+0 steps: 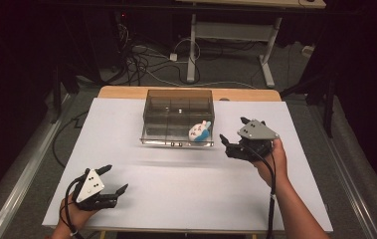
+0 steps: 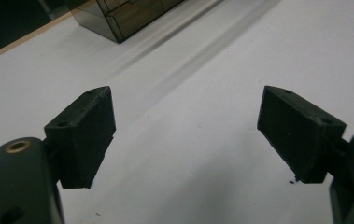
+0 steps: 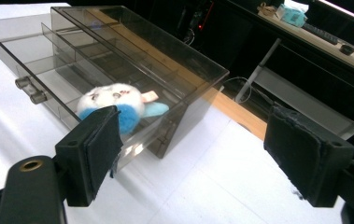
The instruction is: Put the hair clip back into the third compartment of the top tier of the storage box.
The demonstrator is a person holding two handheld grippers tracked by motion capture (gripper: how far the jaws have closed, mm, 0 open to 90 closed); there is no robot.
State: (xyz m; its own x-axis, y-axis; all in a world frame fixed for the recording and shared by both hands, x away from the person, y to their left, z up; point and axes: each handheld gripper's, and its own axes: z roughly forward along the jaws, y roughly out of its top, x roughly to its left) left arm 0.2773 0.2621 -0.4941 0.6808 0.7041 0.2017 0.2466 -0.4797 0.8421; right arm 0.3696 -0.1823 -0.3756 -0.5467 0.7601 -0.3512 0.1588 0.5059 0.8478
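High view: plush toy (image 1: 199, 131) (in drawer (image 1: 176, 142))

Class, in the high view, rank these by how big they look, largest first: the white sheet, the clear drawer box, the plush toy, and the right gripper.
1. White sheet, by far the largest.
2. Drawer box.
3. Right gripper, though it sits nearer the camera, so its size is flattered.
4. Plush toy, smallest, lying in the box's front right compartment.
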